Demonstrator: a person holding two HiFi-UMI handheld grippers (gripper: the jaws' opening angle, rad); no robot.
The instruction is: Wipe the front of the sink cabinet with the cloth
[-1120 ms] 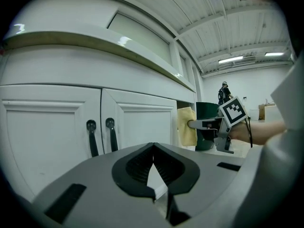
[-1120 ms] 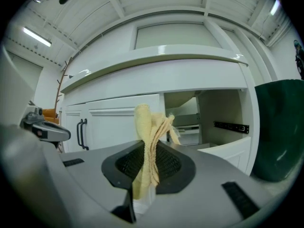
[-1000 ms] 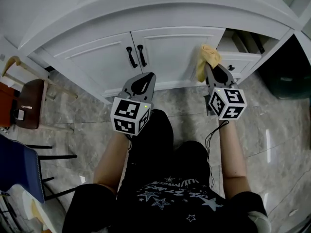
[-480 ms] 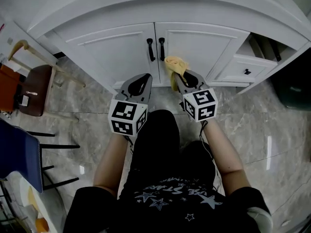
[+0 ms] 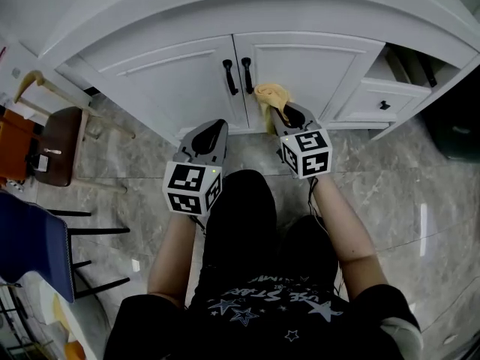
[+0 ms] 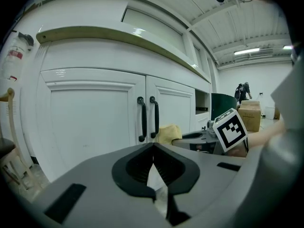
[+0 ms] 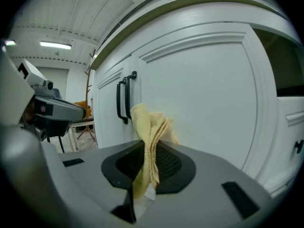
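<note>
The white sink cabinet (image 5: 300, 66) has two doors with black handles (image 5: 237, 75) at the middle. My right gripper (image 5: 274, 108) is shut on a yellow cloth (image 5: 270, 94), which bunches against the right door (image 7: 199, 103) just right of the handles (image 7: 124, 99). In the right gripper view the cloth (image 7: 148, 141) stands up between the jaws. My left gripper (image 5: 211, 130) hangs lower and to the left, short of the left door (image 6: 90, 113), jaws shut with nothing in them. In the left gripper view, cloth (image 6: 167, 133) and right gripper (image 6: 209, 139) sit beside the handles (image 6: 148, 118).
A drawer with a small black knob (image 5: 384, 105) and an open shelf lie right of the doors. A brown stool (image 5: 52, 156) and a blue chair (image 5: 34, 250) stand at the left on the marble floor (image 5: 420, 193). The person's legs fill the lower middle.
The right gripper carried the cloth leftward from the drawer side to the right door beside the handles. The left gripper stayed low, shifting only slightly.
</note>
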